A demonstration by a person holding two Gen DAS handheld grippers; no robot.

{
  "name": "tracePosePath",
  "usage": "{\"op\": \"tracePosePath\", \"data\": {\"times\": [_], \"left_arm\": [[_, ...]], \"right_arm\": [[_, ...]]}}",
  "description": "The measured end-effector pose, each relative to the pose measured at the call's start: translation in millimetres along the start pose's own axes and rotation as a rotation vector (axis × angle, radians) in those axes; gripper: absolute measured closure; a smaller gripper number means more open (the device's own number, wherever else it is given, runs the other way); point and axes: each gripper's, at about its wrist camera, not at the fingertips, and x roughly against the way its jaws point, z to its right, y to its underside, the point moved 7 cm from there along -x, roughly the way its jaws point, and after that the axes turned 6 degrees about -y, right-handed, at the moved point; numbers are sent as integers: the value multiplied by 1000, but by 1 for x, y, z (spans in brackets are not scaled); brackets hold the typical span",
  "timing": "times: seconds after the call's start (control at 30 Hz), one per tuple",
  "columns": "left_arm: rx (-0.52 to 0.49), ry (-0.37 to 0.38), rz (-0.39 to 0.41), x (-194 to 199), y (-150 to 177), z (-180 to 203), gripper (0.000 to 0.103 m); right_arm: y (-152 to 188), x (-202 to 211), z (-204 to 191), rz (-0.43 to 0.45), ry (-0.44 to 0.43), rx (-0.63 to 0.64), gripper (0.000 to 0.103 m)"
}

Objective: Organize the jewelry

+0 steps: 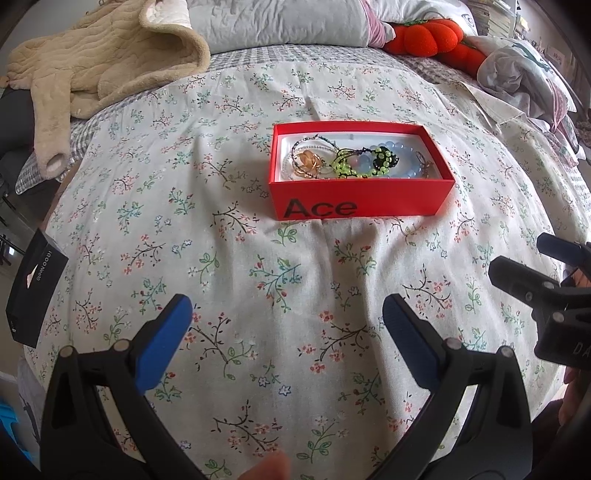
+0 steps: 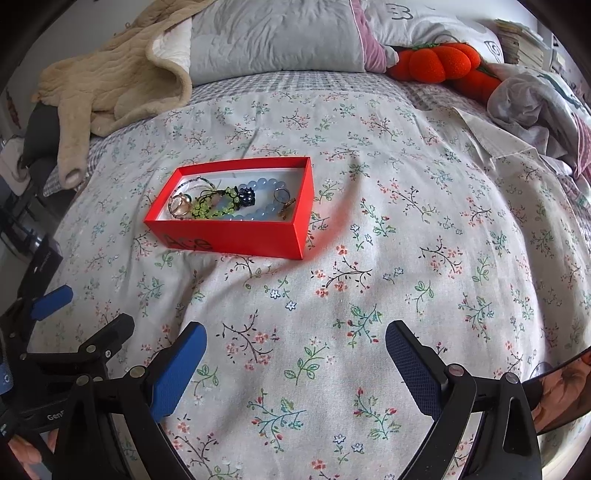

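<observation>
Two grippers, one red box (image 1: 360, 197), and honestly not much else between them. That box sits on the flowered bedspread (image 1: 258, 280) with "Ace" printed on its near side, lid off, and the jewelry is all piled inside: a blue bead bracelet (image 1: 400, 157), a green beaded piece (image 1: 345, 162) tangled with a dark beaded one (image 1: 386, 155), some gold rings (image 1: 310, 162) at the left end, and a thin beaded chain (image 1: 306, 142) looped toward the back. From the right wrist view the same red box (image 2: 236, 236) lies off to the left, and you can also pick out a silver ring (image 2: 281, 194) near its right end. Nothing lies on the cloth between the box and either gripper, just wrinkles. A black box (image 1: 35, 291) sits at the left edge of the bed, well apart from the red one. Left gripper (image 1: 288, 325) is spread wide, blue pads facing each other, holding nothing and hanging over bare cloth. Right gripper (image 2: 295, 354) is the same deal: wide open, nothing in it, nothing touching it; its black frame also pokes into the left view from the right. Further back there's a beige fleece garment (image 1: 99, 55) dumped at the left, a grey pillow (image 1: 273, 22) at the head of the bed, an orange plush pumpkin (image 1: 424, 37) beside it, and crumpled bedding (image 1: 524, 74) on the right. A checked sheet (image 1: 258, 55) shows past the flowered cover.
</observation>
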Motion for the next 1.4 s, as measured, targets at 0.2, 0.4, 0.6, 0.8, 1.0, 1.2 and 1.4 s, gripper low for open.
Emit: {"op": "tracePosePath", "data": {"times": [0.2,0.4,0.6,0.8,1.0,1.2,1.4], "left_arm": [[0,-2,2,0,-1,0,1],[-2,-3,-1,-1,-1,0,1],[-1,-5,1,-1,-1,-1,1],[5,-7,6,0,-1,-2,1],[6,-9,3,0,-1,-2,1],[7,-8,3,0,-1,-2,1],[9,-8,-1,0,0,-1,1]], "right_arm": [[0,0,1,1,0,-1,4],[-1,0,1,1,1,-3,4],[0,0,1,1,1,-2,4],[-1,0,1,3,2,-3,4],[0,0,1,2,2,-3,4],[0,0,1,2,2,-3,4],[0,0,1,2,2,-3,4]]}}
